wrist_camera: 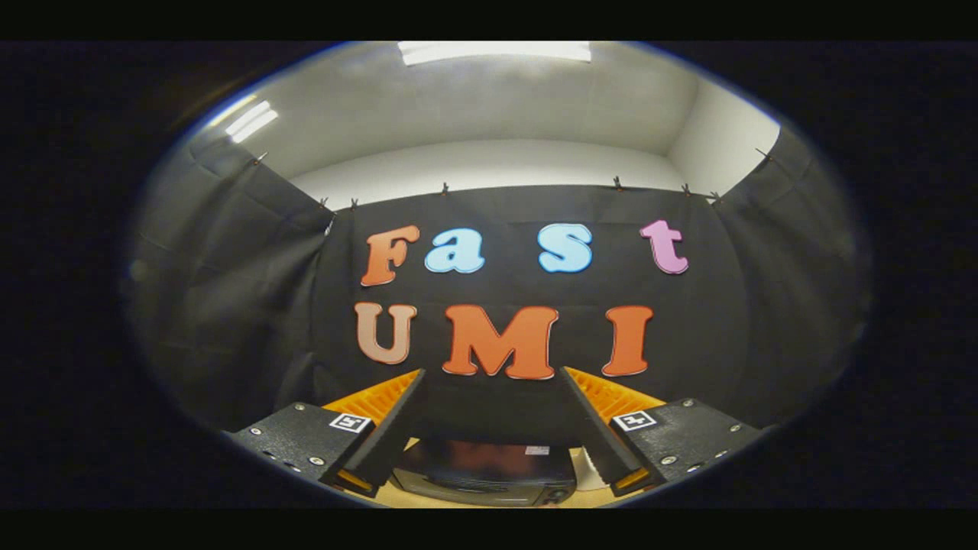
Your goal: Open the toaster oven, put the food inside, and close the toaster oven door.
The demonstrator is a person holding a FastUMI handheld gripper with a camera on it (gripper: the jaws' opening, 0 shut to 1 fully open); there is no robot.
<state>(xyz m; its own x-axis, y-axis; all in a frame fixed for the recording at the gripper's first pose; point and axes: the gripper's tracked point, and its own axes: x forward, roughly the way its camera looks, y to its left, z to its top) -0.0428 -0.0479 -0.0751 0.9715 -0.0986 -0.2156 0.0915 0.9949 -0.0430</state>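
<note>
Hovering high, gripper (493, 397) aimed level at the booth wall; jaws spread wide apart, nothing held between them. Items:
- Oven (485, 473): dark toaster oven, seen low between the two fingers and beyond them, standing on the table (397, 498); its glossy top faces up, a small pale label near the back edge; whether the door is open or closed cannot be told from here
- Table: light wood surface showing around the oven's base
- White object (590, 477): just beside the oven's right side, mostly hidden by the right finger; kind not clear
- Black cloth (229, 305): draped behind and to both sides, clipped along its top edge
- Ceiling lights (495, 50): bright panels above the cloth
</note>
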